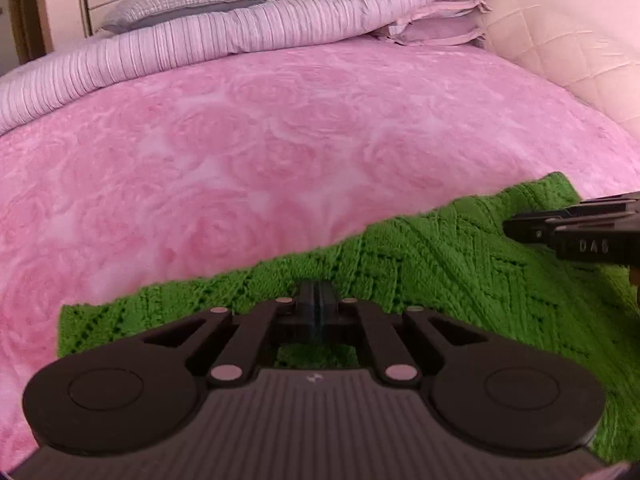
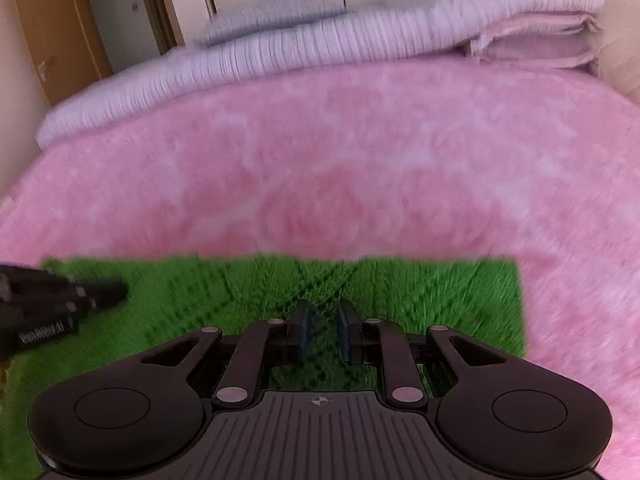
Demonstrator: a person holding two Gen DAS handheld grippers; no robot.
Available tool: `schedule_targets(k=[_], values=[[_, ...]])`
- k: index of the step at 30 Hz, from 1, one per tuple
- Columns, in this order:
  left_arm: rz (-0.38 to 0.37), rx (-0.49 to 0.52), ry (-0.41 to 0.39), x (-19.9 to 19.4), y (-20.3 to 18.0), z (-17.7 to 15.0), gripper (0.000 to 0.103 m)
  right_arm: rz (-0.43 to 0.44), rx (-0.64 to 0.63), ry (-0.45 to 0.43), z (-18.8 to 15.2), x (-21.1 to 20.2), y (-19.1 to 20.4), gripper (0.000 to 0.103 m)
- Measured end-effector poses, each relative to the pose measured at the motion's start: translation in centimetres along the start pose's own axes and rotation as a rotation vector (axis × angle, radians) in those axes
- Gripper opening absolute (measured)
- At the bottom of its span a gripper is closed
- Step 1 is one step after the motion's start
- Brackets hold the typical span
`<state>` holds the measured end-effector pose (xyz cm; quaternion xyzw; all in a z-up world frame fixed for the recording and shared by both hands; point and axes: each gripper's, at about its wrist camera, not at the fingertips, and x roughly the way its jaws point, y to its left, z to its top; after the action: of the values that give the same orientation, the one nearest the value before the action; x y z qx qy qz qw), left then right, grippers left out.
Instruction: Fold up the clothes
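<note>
The left claw (image 1: 318, 304) was clenched, its pads pressed together over the green knitted garment (image 1: 440, 264), with no cloth visibly caught between them. The right claw (image 2: 325, 334) stood released, a narrow gap between its pads above the same knit. The garment lay flat on the pink rose-patterned bed (image 1: 248, 152), with a folded striped quilt (image 1: 168, 52) and pillows behind.

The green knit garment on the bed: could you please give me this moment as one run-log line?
item: green knit garment flat on pink blanket | left claw shut above it | right claw slightly open above it
</note>
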<state>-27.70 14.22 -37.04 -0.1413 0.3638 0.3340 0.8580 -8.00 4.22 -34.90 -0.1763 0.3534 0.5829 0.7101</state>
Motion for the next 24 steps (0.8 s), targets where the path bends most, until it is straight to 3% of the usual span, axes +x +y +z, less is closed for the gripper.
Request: schedule_targets(k=[4, 9, 12, 14, 16, 24], values=[[0.016, 0.019, 0.012, -1.4, -0.2, 0.6, 0.003, -0.029, -0.037, 0.008, 0.6, -0.1, 0.6, 0.018], [0.023, -0.057, -0.01, -6.3, 1.0, -2.0, 0.003, 0.011, 0.001, -0.049, -0.6, -4.5, 1.0, 0.018], [0.034, -0.104, 0.063, -6.9, 1.2, -4.6, 0.004, 0.001, 0.033, -0.001, -3.0, -6.0, 1.4, 0.018], [0.053, -0.132, 0.041, -7.0, 1.0, -5.6, 0.004, -0.016, 0.039, 0.035, -4.1, -5.6, 1.8, 0.018], [0.084, -0.121, 0.069, -7.7, 0.3, -4.7, 0.003, -0.047, 0.024, 0.036, -4.4, -5.2, 2.5, 0.018], [0.1, -0.113, -0.012, -14.9, -2.0, -4.1, 0.007, -0.116, 0.037, 0.048, -2.6, -10.6, 6.1, 0.018]])
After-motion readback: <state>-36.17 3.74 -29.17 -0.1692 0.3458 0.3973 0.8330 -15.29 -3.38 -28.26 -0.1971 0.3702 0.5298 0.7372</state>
